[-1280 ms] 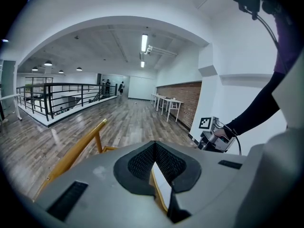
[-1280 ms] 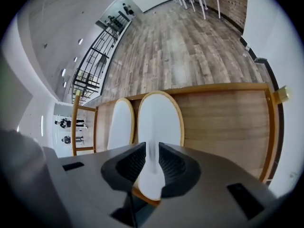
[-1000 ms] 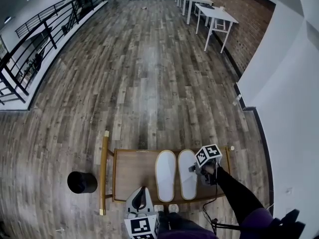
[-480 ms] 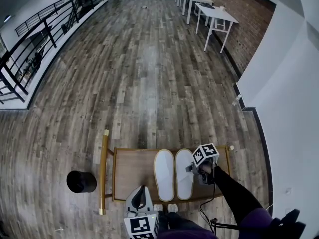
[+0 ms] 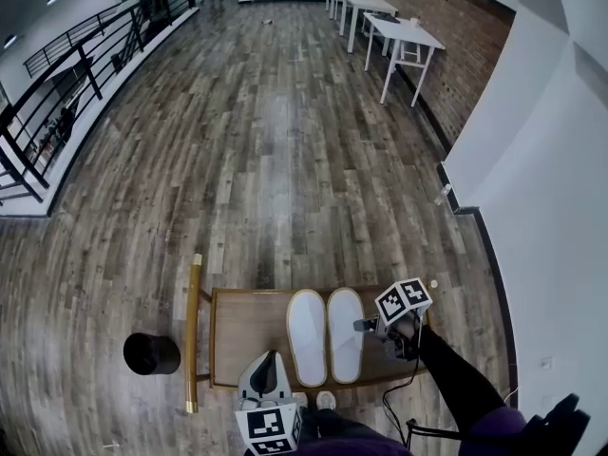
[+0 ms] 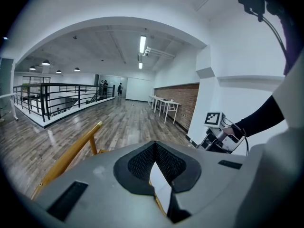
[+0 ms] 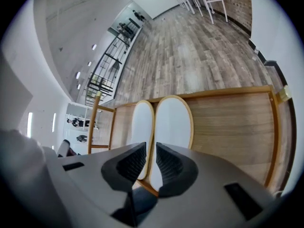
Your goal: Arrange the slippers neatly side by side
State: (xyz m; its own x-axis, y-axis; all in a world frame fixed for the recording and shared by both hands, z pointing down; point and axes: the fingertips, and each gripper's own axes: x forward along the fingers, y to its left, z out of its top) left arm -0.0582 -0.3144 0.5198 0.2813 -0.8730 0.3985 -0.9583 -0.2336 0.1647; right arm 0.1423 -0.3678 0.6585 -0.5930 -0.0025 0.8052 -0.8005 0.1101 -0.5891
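The jaws of the left gripper [image 6: 154, 145] are pressed together, with nothing caught between their pads. Those of the right gripper [image 7: 151, 152] are held a narrow slit apart, and nothing is gripped there either (the slippers are only glimpsed through the slit, lying below).

At the far left of the head view a black bin [image 5: 152, 353] is stood on the plank floor [image 5: 275, 160], near the brass rail [image 5: 193, 335] at the left end of a low wooden table [image 5: 247, 326]. The left gripper is held over the near edge of that table, just left of the slippers and clear of them.

The two white slippers are laid flat on the table top, side by side and lengthwise away from the person. The left slipper [image 5: 306, 335] and the right slipper [image 5: 345, 332] are set with their long edges touching or nearly so, and their ends are level. The right gripper is held tilted downward just beside the right slipper's outer edge, and neither slipper is touched by it.

At the upper right, white tables [image 5: 399, 31] are lined along a brick wall [image 5: 446, 46].
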